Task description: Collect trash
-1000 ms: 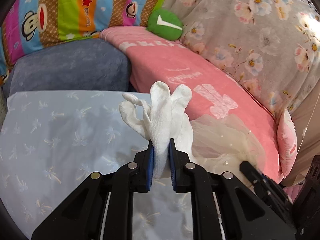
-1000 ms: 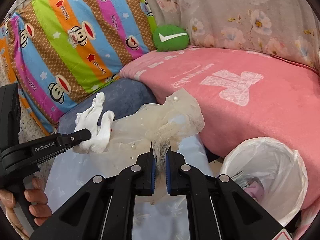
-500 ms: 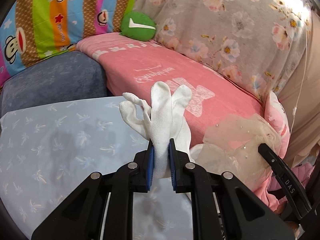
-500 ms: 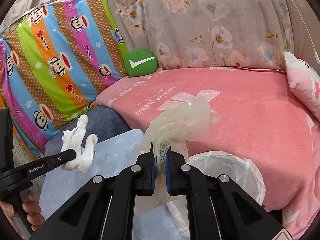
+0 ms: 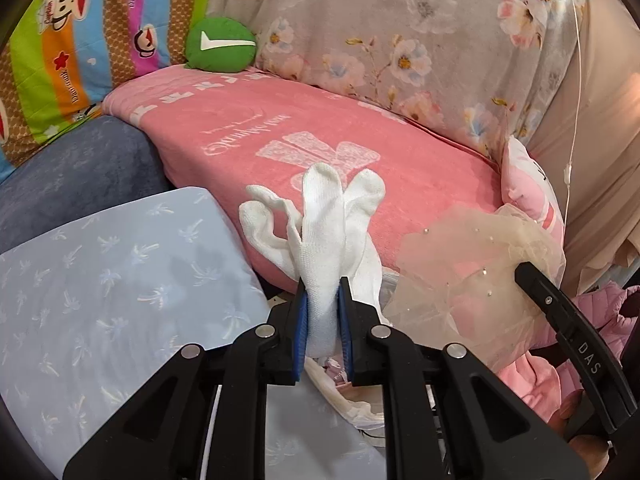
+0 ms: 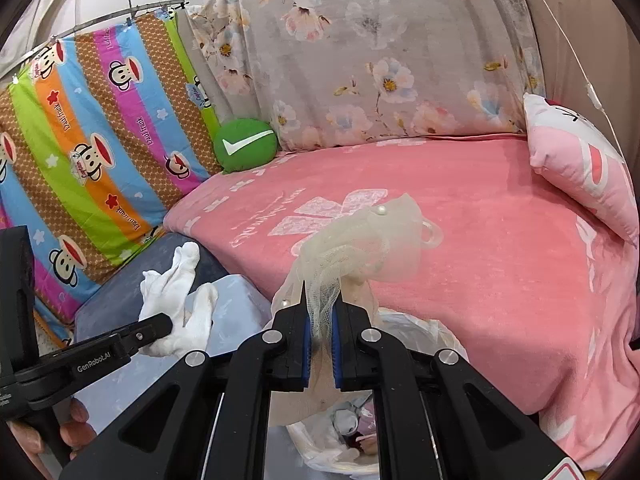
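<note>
The left gripper [image 5: 323,312] pinches a white knit glove [image 5: 320,236] between its blue pads; the glove stands upward from the jaws, its fingers splayed above the fingertips, in front of the pink blanket [image 5: 280,128]. In the right wrist view the same glove [image 6: 176,296] appears at the near left, clamped at the tip of the left gripper [image 6: 160,326], over the pale blue palm-print cloth [image 6: 236,300]. The right gripper [image 6: 321,324] is pressed together on a piece of cream tulle netting [image 6: 360,248] studded with pearl beads; the netting billows up and to the right from the jaws. Directly below and just beyond the right gripper sits a waste bin lined with a white plastic bag [image 6: 420,332], with discarded items visible inside. In the left wrist view the tulle [image 5: 472,264] hangs at the right, beside the right gripper's black finger [image 5: 568,332]. A green round cushion with a white check mark [image 6: 245,144] rests at the far edge of the blanket against a floral drape [image 6: 360,60]. A person's fingers [image 6: 72,428] grip the left handle at the near left.
</note>
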`<state>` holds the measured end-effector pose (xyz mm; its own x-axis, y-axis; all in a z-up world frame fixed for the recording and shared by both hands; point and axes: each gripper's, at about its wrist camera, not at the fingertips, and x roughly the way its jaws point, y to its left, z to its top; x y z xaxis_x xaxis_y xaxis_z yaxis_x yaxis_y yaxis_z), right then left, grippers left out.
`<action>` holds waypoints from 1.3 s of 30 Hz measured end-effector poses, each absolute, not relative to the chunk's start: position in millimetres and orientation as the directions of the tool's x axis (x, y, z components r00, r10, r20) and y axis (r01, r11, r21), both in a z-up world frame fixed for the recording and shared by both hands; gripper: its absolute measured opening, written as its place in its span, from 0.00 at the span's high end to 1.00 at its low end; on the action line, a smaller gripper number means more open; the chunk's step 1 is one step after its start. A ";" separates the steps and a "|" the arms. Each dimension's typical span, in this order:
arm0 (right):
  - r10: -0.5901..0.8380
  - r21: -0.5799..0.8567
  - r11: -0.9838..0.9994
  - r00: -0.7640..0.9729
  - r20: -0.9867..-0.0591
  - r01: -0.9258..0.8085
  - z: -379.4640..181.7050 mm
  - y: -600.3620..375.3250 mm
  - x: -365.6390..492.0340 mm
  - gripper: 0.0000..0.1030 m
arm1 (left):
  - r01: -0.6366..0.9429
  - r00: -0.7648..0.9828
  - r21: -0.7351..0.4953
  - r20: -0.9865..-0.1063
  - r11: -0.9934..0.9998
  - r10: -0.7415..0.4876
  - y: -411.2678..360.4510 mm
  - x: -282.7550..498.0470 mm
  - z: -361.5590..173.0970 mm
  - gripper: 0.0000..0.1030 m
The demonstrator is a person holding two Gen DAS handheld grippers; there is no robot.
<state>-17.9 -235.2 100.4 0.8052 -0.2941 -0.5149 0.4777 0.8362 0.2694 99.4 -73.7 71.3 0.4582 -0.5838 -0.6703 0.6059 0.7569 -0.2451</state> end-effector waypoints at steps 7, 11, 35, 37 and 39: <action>-0.305 0.276 0.823 0.795 -0.524 0.497 94.9 -249.9 -22.6 0.93 | 0.647 0.432 -0.224 -0.680 0.729 -0.592 -101.3 90.1 68.4 0.85; -0.307 0.277 0.820 0.793 -0.527 0.501 93.4 -254.9 -22.5 0.93 | 0.656 0.418 -0.222 -0.689 0.721 -0.593 -112.2 88.5 66.9 0.73; -0.266 0.248 0.854 0.795 -0.546 0.456 91.1 -237.2 -6.2 0.69 | 0.598 0.500 -0.182 -0.676 0.780 -0.541 -95.8 93.9 64.8 0.40; -0.260 0.243 0.858 0.790 -0.556 0.453 89.3 -234.0 -4.9 0.67 | 0.594 0.507 -0.176 -0.675 0.785 -0.536 -93.7 93.5 64.4 0.39; -0.258 0.231 0.861 0.781 -0.568 0.452 87.7 -231.0 -3.0 0.67 | 0.588 0.519 -0.164 -0.674 0.792 -0.526 -90.7 92.8 63.8 0.37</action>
